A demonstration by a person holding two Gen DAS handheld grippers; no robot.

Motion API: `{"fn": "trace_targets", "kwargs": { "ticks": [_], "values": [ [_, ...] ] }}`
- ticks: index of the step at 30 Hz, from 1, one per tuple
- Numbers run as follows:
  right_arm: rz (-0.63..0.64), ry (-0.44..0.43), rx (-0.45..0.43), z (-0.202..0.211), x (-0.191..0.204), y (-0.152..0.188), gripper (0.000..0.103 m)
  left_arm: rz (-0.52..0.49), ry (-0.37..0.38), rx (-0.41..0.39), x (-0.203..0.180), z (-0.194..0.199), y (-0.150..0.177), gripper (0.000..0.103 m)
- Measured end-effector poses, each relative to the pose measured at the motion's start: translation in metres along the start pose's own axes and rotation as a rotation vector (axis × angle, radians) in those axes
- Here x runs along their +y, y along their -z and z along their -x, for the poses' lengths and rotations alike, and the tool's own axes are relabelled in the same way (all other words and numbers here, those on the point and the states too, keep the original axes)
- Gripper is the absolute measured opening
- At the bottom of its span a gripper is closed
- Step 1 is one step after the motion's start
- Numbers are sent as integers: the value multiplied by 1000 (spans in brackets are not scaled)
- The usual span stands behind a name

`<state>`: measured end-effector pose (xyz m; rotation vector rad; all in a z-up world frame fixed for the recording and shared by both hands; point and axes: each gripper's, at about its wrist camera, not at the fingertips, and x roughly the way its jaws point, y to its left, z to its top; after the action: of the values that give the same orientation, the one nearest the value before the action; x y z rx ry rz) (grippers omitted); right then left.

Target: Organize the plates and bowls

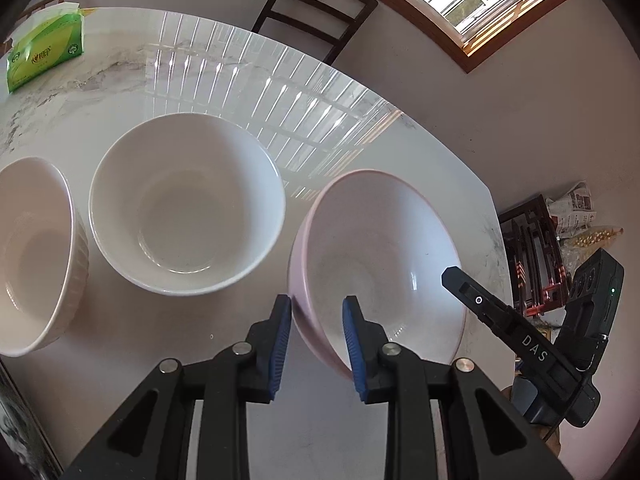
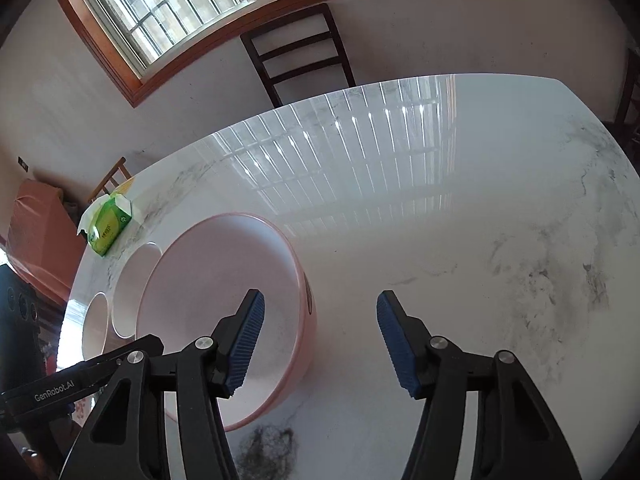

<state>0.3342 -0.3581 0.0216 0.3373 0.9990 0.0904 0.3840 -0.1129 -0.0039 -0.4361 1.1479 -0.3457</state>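
Three bowls stand in a row on the white marble table (image 1: pixel 120 92). The pink bowl (image 1: pixel 380 264) is nearest my left gripper (image 1: pixel 316 316), whose open jaws straddle its near-left rim, one blue pad outside and one inside, with a gap. A white bowl (image 1: pixel 188 208) sits to its left, and a ribbed white bowl (image 1: pixel 36 256) at the far left. In the right wrist view the pink bowl (image 2: pixel 224 300) lies left of my open, empty right gripper (image 2: pixel 320 332), whose left finger overlaps the bowl. The two white bowls (image 2: pixel 132 292) show behind it.
A green tissue pack (image 1: pixel 44 48) lies at the table's far left corner; it also shows in the right wrist view (image 2: pixel 110 226). A dark wooden chair (image 2: pixel 300 52) stands behind the table under the window. Dark marble veining marks the table's right side (image 2: pixel 540 280).
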Motion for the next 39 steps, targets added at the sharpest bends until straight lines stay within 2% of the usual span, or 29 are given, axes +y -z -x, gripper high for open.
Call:
{"fn": "trace_targets", "kwargs": {
  "ticks": [1, 4, 6, 7, 10, 16, 24, 27, 33, 39],
  "values": [
    [7, 12, 11, -3, 0, 0, 49, 11, -1, -8, 1, -1, 0, 27],
    [9, 9, 51, -14, -1, 1, 26, 15, -5, -12, 1, -4, 3, 26],
    [14, -2, 67, -17, 0, 3, 12, 1, -12, -12, -1, -7, 6, 21],
    [22, 5, 68, -15, 1, 4, 11, -11, -31, -21, -4, -7, 7, 20],
    [57, 20, 59, -5, 7, 9, 13, -35, -77, -24, -8, -4, 14, 16],
    [66, -34, 86, 28, 18, 30, 14, -29, -59, -21, -1, 30, 41, 16],
    [64, -174, 153, 69, 45, 93, 15, -29, -45, -62, 27, 107, 105, 16],
    [83, -203, 165, 80, 57, 116, 15, -29, -47, -69, 40, 131, 126, 16],
    [126, -201, 197, 86, 79, 151, 15, -29, -84, -73, 61, 152, 162, 16],
    [143, -175, 230, 79, 92, 166, 15, 11, -102, -41, 80, 149, 175, 16]
  ]
}}
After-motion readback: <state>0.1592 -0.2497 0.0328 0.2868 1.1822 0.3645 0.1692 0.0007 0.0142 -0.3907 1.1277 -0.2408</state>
